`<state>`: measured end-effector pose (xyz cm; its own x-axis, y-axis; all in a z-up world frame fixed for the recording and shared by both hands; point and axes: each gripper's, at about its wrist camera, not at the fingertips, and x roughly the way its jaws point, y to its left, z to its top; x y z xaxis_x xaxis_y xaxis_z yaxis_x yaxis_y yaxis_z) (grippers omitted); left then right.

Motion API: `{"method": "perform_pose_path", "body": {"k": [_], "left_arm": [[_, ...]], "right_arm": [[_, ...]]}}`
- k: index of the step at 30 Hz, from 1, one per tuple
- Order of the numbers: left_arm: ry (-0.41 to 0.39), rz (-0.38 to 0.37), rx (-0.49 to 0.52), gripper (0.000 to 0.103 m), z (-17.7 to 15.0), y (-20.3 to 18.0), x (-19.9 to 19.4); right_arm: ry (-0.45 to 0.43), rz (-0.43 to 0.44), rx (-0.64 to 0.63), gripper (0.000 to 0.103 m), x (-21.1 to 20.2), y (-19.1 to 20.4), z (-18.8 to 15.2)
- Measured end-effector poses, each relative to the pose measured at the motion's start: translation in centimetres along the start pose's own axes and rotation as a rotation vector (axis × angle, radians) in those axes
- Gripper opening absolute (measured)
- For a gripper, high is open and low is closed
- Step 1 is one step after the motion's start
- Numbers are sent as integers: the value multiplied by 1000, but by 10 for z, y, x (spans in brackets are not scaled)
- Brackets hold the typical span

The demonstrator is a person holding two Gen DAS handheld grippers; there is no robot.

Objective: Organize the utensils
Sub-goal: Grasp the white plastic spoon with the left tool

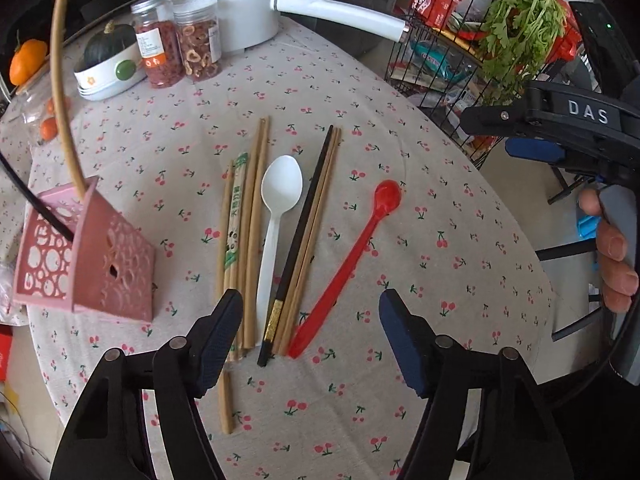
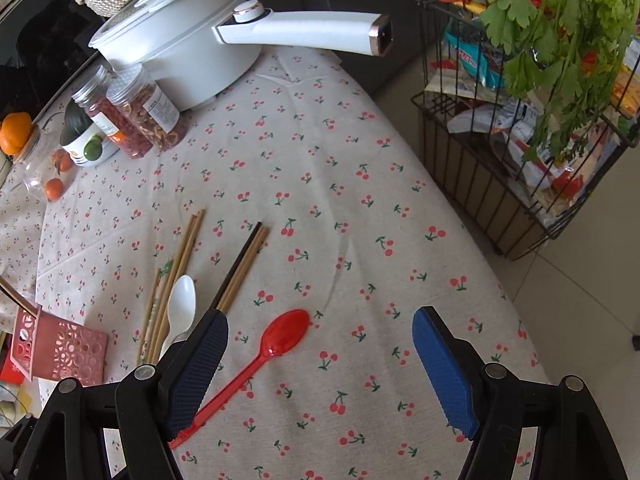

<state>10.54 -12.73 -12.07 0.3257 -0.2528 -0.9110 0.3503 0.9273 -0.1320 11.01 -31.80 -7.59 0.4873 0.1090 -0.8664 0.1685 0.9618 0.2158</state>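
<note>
on the cherry-print cloth table [image 1: 360, 92] lie bamboo chopsticks [image 1: 252, 240], a white plastic spoon [image 1: 276, 216], a black chopstick [image 1: 300, 240] and a red plastic spoon [image 2: 276, 344] — beside a pink perforated holder [image 1: 108, 264]; left gripper [image 1: 312, 344] fingers spread, grasping nothing; right gripper [image 2: 320, 372] likewise.

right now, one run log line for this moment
left hand-held gripper: open over chopsticks | right hand-held gripper: open over red spoon | pink holder: no utensils

A home kitchen or dining corner: a cherry-print tablecloth [image 1: 320, 92] covers the table, with a white electric pot [image 2: 172, 56] and jars of dried fruit [image 1: 198, 46] at upper left, and a wire rack of groceries [image 2: 520, 152] at upper right
</note>
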Motion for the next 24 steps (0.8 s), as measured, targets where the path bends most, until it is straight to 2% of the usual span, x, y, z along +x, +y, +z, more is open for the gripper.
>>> {"method": "perform_pose_path", "body": {"k": [5,11,15,19,20,22,24], "left_arm": [[-2,47,-1,58,39,0,37],[22,76,-72,50,76,15,70],[42,82,-100,48,88,23,84],[51,111,-83,47,92,21,92],[54,119,-74,46,94,20,93],[61,124,-62,35,96,17,95],[64,131,-52,35,96,15,96]], "right_arm": [[51,17,32,81,12,-14,4],[70,5,60,81,21,-30,10],[80,4,73,81,25,-37,13],[86,7,75,81,27,-41,14],[87,6,75,81,27,-42,14],[87,6,77,81,27,-43,15],[88,5,80,81,27,-44,15]]}}
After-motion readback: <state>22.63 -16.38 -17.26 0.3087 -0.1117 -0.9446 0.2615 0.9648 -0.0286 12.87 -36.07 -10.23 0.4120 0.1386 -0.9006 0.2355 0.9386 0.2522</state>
